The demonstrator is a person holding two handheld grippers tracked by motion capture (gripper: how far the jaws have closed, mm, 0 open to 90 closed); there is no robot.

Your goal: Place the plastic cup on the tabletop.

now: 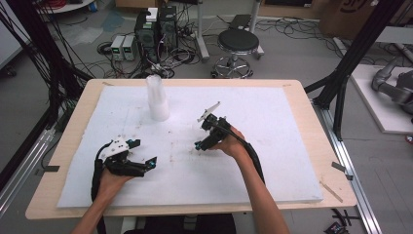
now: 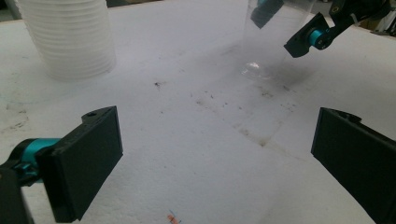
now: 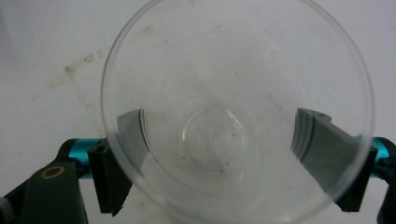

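Observation:
A single clear plastic cup (image 3: pixel 233 60) stands upright on the white foam board (image 1: pixel 272 161). My right gripper (image 3: pixel 219 116) looks straight down into it, one jaw on each side of its lower wall. The cup keeps its round shape and the pads do not press it, so this gripper is open. In the left gripper view the same cup (image 2: pixel 266 42) stands at the far right with the right gripper's jaws beside it. A tall stack of clear cups (image 1: pixel 157 100) stands at the board's back. My left gripper (image 1: pixel 144 152) rests at the front left, wide open and empty (image 2: pixel 217 121).
The foam board lies on a wooden table (image 1: pixel 73 146) and carries faint dirt marks (image 2: pixel 252 130). Beyond the far edge are a black stool (image 1: pixel 237 44) and computer boxes (image 1: pixel 156 29) with cables. Black frame posts (image 1: pixel 355 53) rise at the right.

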